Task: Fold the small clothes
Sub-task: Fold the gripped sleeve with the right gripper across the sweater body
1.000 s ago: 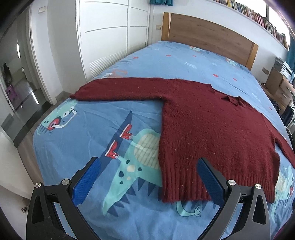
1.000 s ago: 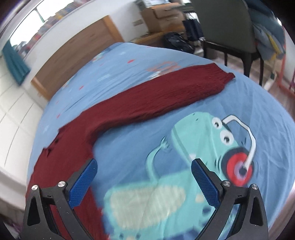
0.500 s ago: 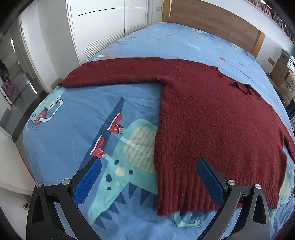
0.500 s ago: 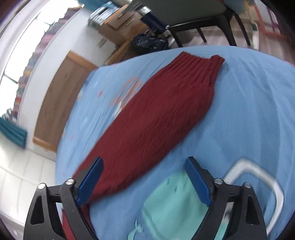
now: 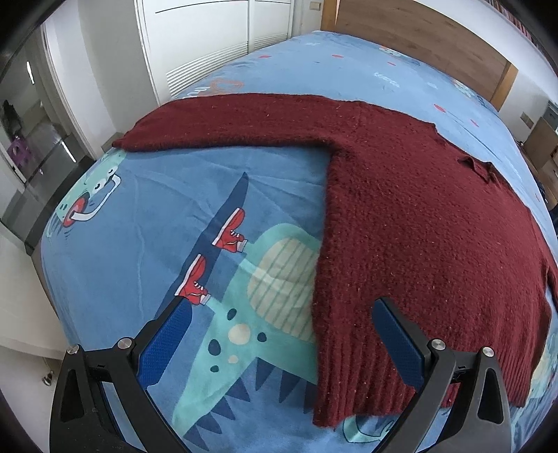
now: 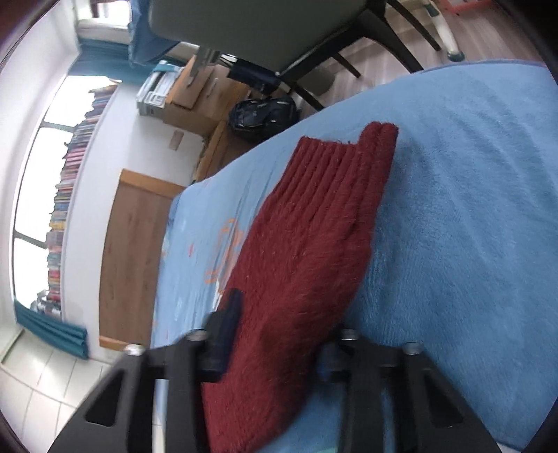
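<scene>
Right tongs now straddle the fuzzy maroon sweater's ribbed sleeve.

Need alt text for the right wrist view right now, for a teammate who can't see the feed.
The right gripper straddles a dark red sweater sleeve lying flat on the blue bedspread, one finger on either side; the blur hides whether it is pinched. The ribbed cuff points toward a chair.

The right gripper has swung from over the bedspread print to the red sweater's sleeve, rolled over, and narrowed its wide gap so the jaws now straddle the sleeve short of the ribbed cuff. The left gripper, unchanged in width, has dropped closer over the sweater's hem corner
</scene>
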The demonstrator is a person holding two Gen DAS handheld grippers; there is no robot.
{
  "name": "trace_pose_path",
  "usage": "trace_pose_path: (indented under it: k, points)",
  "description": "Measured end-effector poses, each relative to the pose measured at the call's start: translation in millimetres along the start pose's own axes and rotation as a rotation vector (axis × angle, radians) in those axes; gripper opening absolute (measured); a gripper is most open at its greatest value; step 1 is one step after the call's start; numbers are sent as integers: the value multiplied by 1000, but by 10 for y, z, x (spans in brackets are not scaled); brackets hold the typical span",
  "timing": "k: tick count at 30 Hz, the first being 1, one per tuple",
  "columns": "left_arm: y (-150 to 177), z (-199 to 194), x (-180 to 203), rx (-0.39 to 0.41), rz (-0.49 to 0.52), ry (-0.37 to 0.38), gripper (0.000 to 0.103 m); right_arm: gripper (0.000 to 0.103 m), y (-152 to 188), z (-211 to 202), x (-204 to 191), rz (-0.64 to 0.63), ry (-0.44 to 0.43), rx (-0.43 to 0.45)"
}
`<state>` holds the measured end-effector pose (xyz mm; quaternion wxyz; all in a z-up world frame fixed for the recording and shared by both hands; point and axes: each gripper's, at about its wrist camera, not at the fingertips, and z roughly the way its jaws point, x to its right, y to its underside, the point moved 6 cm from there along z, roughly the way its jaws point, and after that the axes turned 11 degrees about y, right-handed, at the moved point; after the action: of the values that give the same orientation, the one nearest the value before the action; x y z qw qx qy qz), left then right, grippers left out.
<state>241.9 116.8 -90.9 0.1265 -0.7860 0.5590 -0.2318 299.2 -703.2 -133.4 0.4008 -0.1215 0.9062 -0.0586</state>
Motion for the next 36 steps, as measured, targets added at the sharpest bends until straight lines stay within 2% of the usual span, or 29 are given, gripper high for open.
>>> trace_pose_path:
  k: [5,7,14,21,27,32,36]
  points:
    - [-14,8,-78,6,-15,-8,102,9,76,-64,-487,-108,-14,-3]
    - [-25,19,-115,4,-34,10,102,9,172,-76,-722,-145,-36,-24]
    - [-116,-91,-225,36,-62,80,102,9,792,-70,-1660,-219,-161,-147]
    - [-140,-231,-514,67,-101,123,102,9,1738,-19,-2628,-286,-289,-288]
    - [-168,-343,-861,94,-143,136,102,9,2700,-127,-3460,-422,-397,-390]
    - [-239,-392,-1150,117,-178,141,102,10,3595,-182,-3889,-554,-446,-462]
    - [-279,-421,-1358,133,-200,137,102,10,4273,-88,-3967,-628,-446,-523]
